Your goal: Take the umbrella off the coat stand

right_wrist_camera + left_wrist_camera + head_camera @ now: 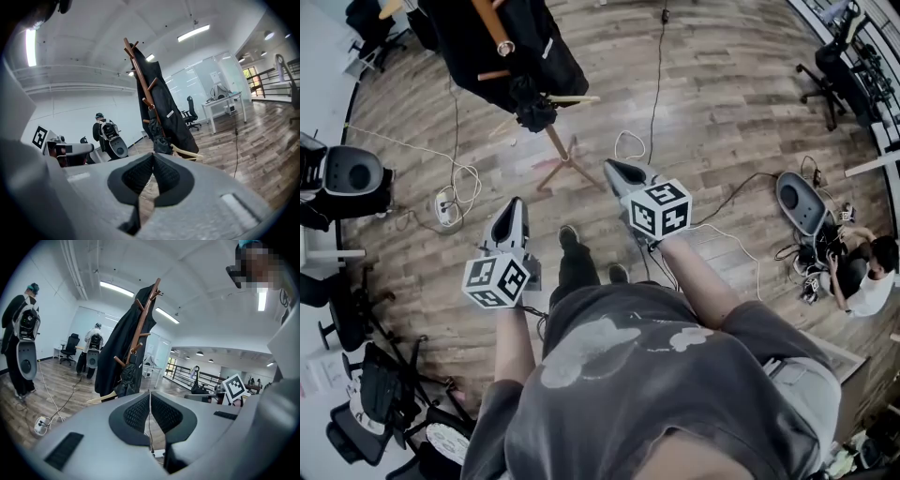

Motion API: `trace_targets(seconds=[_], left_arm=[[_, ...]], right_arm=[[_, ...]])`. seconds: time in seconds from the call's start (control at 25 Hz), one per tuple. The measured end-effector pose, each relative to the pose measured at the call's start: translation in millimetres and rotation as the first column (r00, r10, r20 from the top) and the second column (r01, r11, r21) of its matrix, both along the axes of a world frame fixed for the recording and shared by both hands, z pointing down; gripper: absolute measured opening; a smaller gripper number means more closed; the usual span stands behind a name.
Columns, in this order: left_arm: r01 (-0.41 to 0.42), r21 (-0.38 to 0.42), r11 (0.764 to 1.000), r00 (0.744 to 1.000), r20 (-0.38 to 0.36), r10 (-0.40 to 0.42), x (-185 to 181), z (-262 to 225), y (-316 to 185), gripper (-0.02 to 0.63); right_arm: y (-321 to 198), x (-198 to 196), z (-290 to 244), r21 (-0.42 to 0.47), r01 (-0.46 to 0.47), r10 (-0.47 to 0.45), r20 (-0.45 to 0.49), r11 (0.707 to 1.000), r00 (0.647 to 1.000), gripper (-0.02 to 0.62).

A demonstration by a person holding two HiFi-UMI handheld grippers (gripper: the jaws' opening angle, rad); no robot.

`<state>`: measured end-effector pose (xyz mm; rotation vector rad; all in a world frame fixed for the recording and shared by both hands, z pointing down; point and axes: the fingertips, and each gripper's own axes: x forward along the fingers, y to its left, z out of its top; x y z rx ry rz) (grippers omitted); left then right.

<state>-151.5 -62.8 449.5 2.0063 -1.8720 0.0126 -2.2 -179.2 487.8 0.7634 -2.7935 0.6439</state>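
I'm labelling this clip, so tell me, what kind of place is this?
Probably an open-plan office or lab space: a wood-look floor strewn with cables, an office chair beside a desk, and strip lights on a white ceiling.

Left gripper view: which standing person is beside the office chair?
The farther person, in a light top, just right of the black office chair; the other person, in dark clothes, stands nearer at the left edge.

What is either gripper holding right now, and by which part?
Nothing. The left gripper and right gripper are both shut and empty; the folded umbrella hangs on the coat stand, untouched.
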Motion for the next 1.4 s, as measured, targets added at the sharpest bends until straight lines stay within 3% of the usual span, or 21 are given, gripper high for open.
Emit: trace_targets(seconds=[0.2,0.48,0.76,1.04,1.08,1.12,1.2,1.4], left_arm=[[-0.017,0.011,1.000,0.999,-0.039,0.018,-27,7,-34,0.008],[-0.065,0.014,0.998,0.997,-0.040,0.065,-73,3,-97,0.008],[-0.089,0.005,0.996,0.995,-0.052,0.090,-121,5,-141,0.008],[-0.127,0.010,0.992,0.990,-0.060,0.128,-146,7,-171,0.008],[-0.133,0.010,0.991,0.989,-0.061,0.134,-149,7,-174,0.008],[-0.138,0.011,0.990,0.988,-0.061,0.139,-153,7,-177,0.008],[-0.147,0.010,0.989,0.987,-0.063,0.147,-160,7,-183,0.008],[-0.160,0.010,0.987,0.984,-0.078,0.160,-178,11,-196,0.008]], right_arm=[[-30,-18,-3,0.019,-0.028,0.028,-0.019,0.999,0.999,-0.002],[-85,-70,-20,0.060,-0.065,0.066,-0.013,0.996,0.998,-0.002],[-121,-130,-23,0.069,-0.047,0.049,-0.028,0.996,0.998,-0.002],[-136,-172,-14,0.050,-0.011,0.014,-0.064,0.999,0.998,0.003],[-138,-178,-12,0.041,-0.003,0.005,-0.070,0.999,0.998,0.082],[-140,-185,-10,0.034,0.006,-0.003,-0.076,0.999,0.997,0.121],[-144,-197,-8,0.033,0.014,-0.011,-0.092,0.999,0.996,0.138],[-154,-230,4,0.024,0.037,-0.033,-0.136,0.999,0.990,0.347]])
